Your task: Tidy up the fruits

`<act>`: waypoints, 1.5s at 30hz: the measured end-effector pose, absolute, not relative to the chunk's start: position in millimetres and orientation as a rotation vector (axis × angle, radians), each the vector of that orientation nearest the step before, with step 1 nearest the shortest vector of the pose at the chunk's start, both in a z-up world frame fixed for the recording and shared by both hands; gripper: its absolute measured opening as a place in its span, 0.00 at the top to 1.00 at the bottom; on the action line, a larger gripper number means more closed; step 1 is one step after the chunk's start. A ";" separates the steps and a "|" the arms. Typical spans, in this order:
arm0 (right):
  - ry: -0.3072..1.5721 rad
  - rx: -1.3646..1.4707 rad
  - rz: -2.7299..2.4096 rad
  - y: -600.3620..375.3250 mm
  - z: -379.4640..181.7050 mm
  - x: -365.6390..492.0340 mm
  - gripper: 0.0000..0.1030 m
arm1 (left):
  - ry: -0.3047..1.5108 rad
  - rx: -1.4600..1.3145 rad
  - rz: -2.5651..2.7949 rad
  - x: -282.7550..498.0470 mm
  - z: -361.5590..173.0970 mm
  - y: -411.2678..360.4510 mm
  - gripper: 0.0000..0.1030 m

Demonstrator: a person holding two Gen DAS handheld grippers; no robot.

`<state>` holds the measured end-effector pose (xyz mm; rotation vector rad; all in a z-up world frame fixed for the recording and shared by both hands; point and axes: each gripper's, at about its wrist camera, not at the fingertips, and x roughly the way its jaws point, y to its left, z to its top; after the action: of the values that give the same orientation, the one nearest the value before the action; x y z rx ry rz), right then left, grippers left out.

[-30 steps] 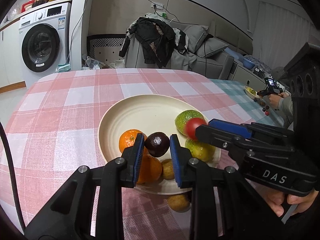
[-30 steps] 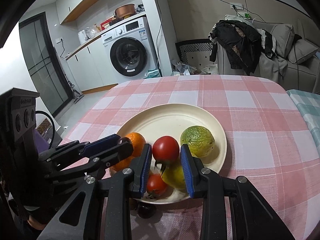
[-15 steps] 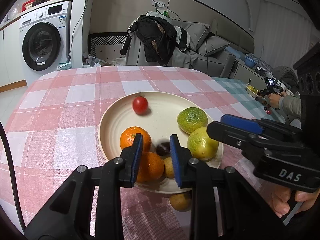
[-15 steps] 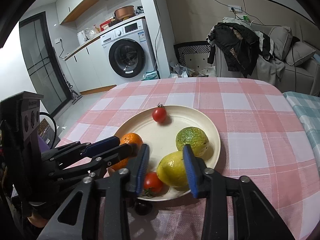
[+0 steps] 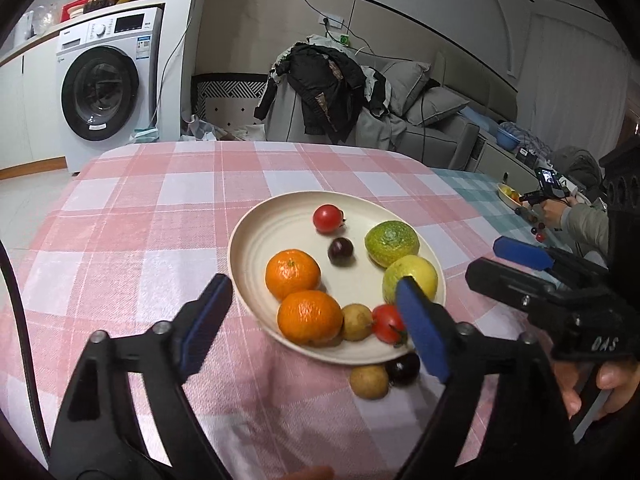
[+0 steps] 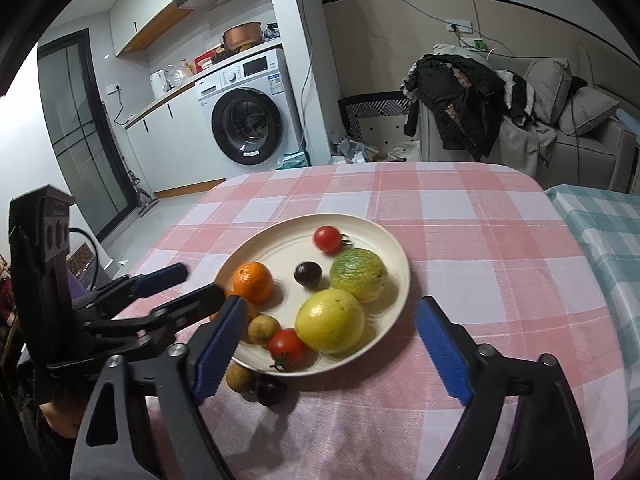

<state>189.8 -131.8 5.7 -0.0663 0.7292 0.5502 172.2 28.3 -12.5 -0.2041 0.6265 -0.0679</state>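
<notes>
Both grippers' fingers have just been opening, nothing between them: left gripper (image 5: 312,316) and right gripper (image 6: 332,348) empty; next, the brown fruit (image 5: 369,381) and dark fruit (image 5: 402,369) below the plate (image 5: 248,240) need gathering.

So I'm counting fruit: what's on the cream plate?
On the cream plate: two oranges, two tomatoes, green citrus, yellow citrus, dark plum, brown fruit. Underneath: hidden.

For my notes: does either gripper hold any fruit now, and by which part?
Nothing is held. The left gripper and right gripper have just been opening; both stand open and empty.
</notes>
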 end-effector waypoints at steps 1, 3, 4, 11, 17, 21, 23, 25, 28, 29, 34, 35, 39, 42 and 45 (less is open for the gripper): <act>0.729 -0.068 0.546 -133.6 6.0 189.0 0.08 | 0.629 -0.201 -0.068 169.7 -12.4 27.5 0.16; 0.730 -0.072 0.540 -137.3 6.9 187.4 0.01 | 0.643 -0.189 -0.060 163.4 -14.4 26.3 0.08; 0.729 -0.073 0.538 -138.9 7.5 186.5 0.00 | 0.648 -0.186 -0.059 160.8 -15.5 25.9 0.06; 0.735 -0.086 0.527 -145.6 6.7 182.0 0.00 | 0.661 -0.179 -0.076 144.4 -18.6 24.6 0.01; 0.751 -0.100 0.519 -148.6 4.7 178.5 0.00 | 0.681 -0.169 -0.084 140.1 -20.9 23.1 0.01; 0.773 -0.107 0.519 -149.3 0.1 177.7 0.00 | 0.705 -0.163 -0.071 143.7 -24.4 23.5 0.01; 0.790 -0.115 0.513 -148.2 -4.3 178.3 0.00 | 0.718 -0.164 -0.070 145.5 -26.6 23.4 0.01; 0.808 -0.123 0.516 -145.6 -9.4 178.6 0.00 | 0.718 -0.163 -0.071 145.6 -27.1 22.9 0.01; 0.832 -0.143 0.523 -141.2 -16.1 176.8 0.00 | 0.718 -0.152 -0.066 146.3 -28.0 22.2 0.01; 0.840 -0.153 0.528 -139.0 -18.6 176.0 0.00 | 0.720 -0.148 -0.062 146.6 -28.5 22.2 0.01; 0.893 -0.205 0.529 -127.6 -32.8 175.5 0.00 | 0.717 -0.171 -0.060 147.2 -27.9 27.6 0.01; 0.911 -0.215 0.534 -124.6 -37.2 175.4 0.00 | 0.720 -0.178 -0.054 148.0 -28.6 29.2 0.01; 0.939 -0.240 0.541 -116.1 -46.1 174.2 0.00 | 0.743 -0.214 -0.032 151.6 -33.0 37.6 0.01; 0.948 -0.259 0.548 -109.1 -50.3 172.7 0.00 | 0.752 -0.230 -0.026 153.2 -35.3 41.1 0.01; 0.963 -0.289 0.546 -100.8 -55.5 173.1 0.00 | 0.765 -0.229 -0.019 155.5 -37.6 41.2 0.01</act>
<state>173.1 -100.8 -55.5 -0.2888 0.9632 0.5457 155.5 41.2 -37.6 -0.2287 0.7647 -0.0188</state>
